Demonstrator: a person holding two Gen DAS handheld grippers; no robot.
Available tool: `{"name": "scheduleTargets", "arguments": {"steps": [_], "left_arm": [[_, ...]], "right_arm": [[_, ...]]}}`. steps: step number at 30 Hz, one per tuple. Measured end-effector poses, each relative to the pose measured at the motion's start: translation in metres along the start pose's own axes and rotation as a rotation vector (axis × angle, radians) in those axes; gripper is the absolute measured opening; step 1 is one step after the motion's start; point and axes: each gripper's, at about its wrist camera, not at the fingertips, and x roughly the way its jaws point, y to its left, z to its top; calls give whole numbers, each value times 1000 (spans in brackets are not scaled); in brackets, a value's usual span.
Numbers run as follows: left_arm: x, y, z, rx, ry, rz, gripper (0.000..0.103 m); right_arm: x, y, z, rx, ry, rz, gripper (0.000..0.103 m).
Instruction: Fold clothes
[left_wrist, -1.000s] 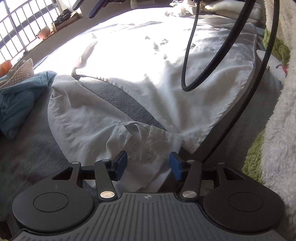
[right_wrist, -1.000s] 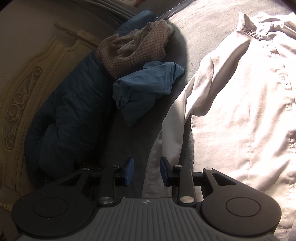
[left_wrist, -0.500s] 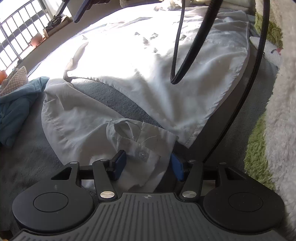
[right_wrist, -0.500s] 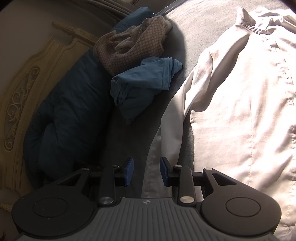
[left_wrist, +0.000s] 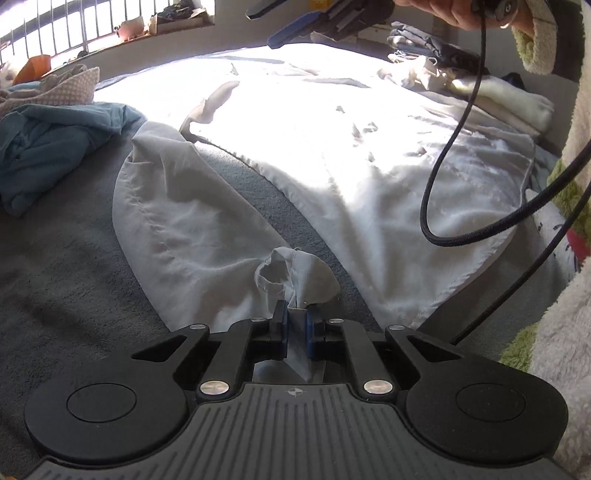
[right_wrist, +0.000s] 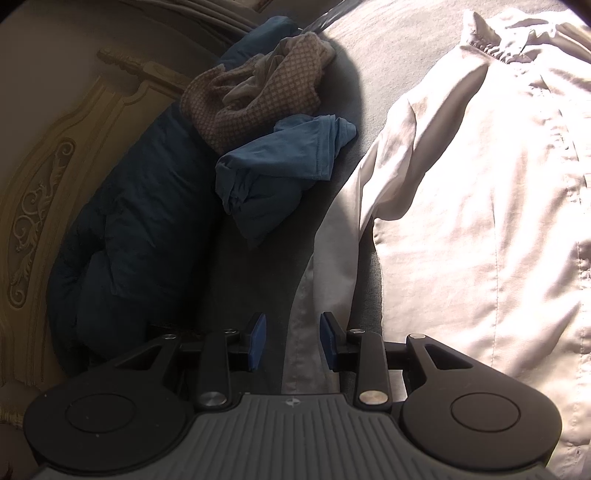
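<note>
A white shirt (left_wrist: 332, 147) lies spread on a grey bed cover (left_wrist: 55, 277), partly in bright sunlight. Its sleeve (left_wrist: 184, 229) runs toward me in the left wrist view. My left gripper (left_wrist: 295, 328) is shut on the sleeve's cuff (left_wrist: 295, 273), which bunches up between the blue pads. In the right wrist view the same shirt (right_wrist: 480, 206) fills the right side, its collar (right_wrist: 491, 40) at the top. My right gripper (right_wrist: 291, 339) is open, its pads apart above the sleeve (right_wrist: 325, 280), holding nothing. The right gripper also shows at the top of the left wrist view (left_wrist: 314, 18).
A crumpled blue garment (right_wrist: 280, 177), a checked beige garment (right_wrist: 255, 99) and a dark blue quilt (right_wrist: 129, 240) lie by the carved headboard (right_wrist: 40, 192). Folded pale clothes (left_wrist: 498, 99) sit at the far right. Black cables (left_wrist: 461, 147) hang over the shirt. A fluffy white and green sleeve (left_wrist: 565, 295) stands at right.
My left gripper has closed on the sleeve cuff and lifted it, bunching the cloth. The right gripper stays open and has hardly moved.
</note>
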Motion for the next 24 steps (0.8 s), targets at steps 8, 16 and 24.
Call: {"name": "scheduleTargets", "arguments": {"steps": [8, 16, 24], "left_arm": [[-75, 114, 25, -660, -393, 20, 5], [-119, 213, 39, -1098, -682, 235, 5], [-113, 251, 54, -1204, -684, 364, 5]], "right_arm": [[7, -5, 2, 14, 12, -19, 39], [15, -10, 3, 31, 26, -37, 39], [23, -21, 6, 58, 39, -62, 39]]}}
